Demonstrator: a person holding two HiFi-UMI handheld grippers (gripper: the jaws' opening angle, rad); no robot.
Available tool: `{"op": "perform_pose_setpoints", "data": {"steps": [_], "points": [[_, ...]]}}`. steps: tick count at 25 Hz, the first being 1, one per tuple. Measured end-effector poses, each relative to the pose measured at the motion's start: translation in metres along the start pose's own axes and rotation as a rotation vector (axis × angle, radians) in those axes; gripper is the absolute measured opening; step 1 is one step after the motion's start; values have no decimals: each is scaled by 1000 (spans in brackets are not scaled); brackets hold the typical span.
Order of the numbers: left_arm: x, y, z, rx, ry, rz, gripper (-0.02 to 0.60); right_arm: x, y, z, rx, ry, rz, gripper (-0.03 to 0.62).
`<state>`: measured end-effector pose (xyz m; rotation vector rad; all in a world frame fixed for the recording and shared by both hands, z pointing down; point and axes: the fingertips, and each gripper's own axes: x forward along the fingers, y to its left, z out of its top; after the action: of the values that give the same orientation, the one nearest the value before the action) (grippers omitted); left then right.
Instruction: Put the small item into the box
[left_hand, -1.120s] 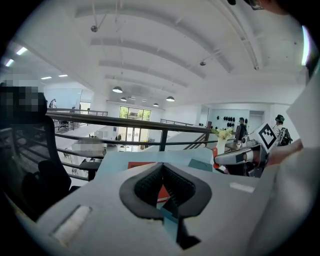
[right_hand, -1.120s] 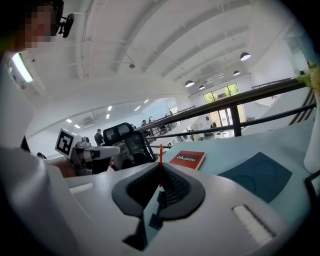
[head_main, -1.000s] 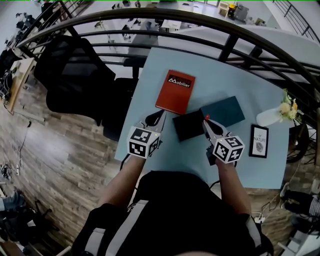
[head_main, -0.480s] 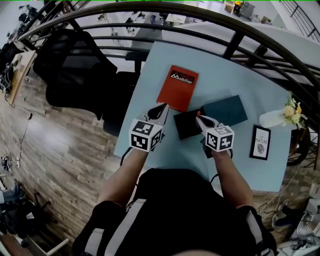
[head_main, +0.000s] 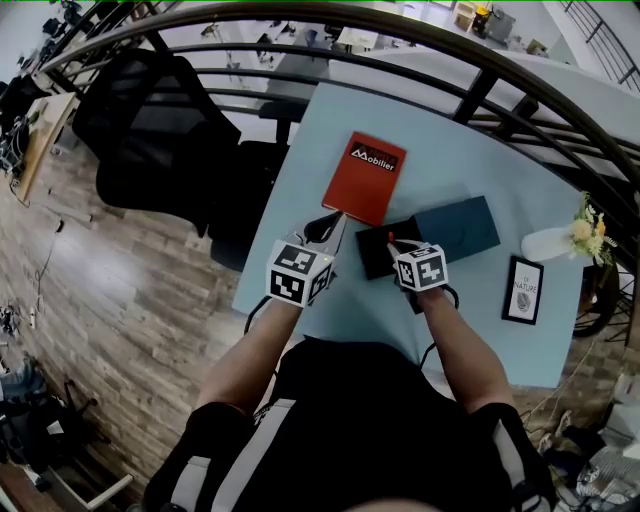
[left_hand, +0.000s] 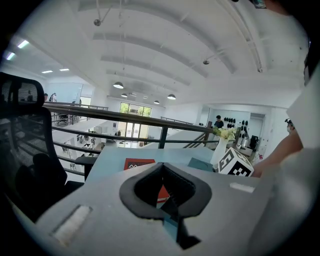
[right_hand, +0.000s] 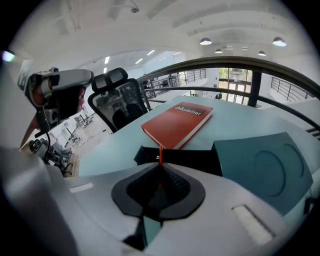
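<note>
The small item (right_hand: 160, 152) is a thin red piece, pinched upright in my right gripper (right_hand: 160, 166), which is shut on it. In the head view this gripper (head_main: 392, 240) holds the red tip over the near edge of the open dark box (head_main: 380, 252). The box (right_hand: 192, 159) lies just beyond the jaws, its inside dark. My left gripper (head_main: 326, 228) is shut with nothing in it. It hovers left of the box, near the red book's near corner; in its own view the left gripper (left_hand: 162, 165) points at the table.
A red book (head_main: 366, 178) lies behind the box, and a teal lid (head_main: 460, 224) lies to its right. A white vase with flowers (head_main: 555, 238) and a small framed picture (head_main: 523, 290) stand at the table's right. A railing and a black chair (head_main: 150, 130) lie beyond.
My right gripper has moved left and forward with the red item, from beside the box to over its near edge. The left gripper has shifted slightly forward.
</note>
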<state>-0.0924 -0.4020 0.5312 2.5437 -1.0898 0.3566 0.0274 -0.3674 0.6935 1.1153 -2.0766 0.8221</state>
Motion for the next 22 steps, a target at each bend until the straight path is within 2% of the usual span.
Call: {"op": "perform_pose_setpoints", "data": {"steps": [5, 16, 22], "points": [[-8, 3, -3, -10, -9, 3, 3, 10, 3, -13, -34, 88, -1, 14], [-18, 14, -25, -52, 3, 30, 3, 23, -8, -27, 6, 206, -5, 14], [-20, 14, -34, -68, 11, 26, 3, 32, -7, -42, -86, 348, -36, 14]]}}
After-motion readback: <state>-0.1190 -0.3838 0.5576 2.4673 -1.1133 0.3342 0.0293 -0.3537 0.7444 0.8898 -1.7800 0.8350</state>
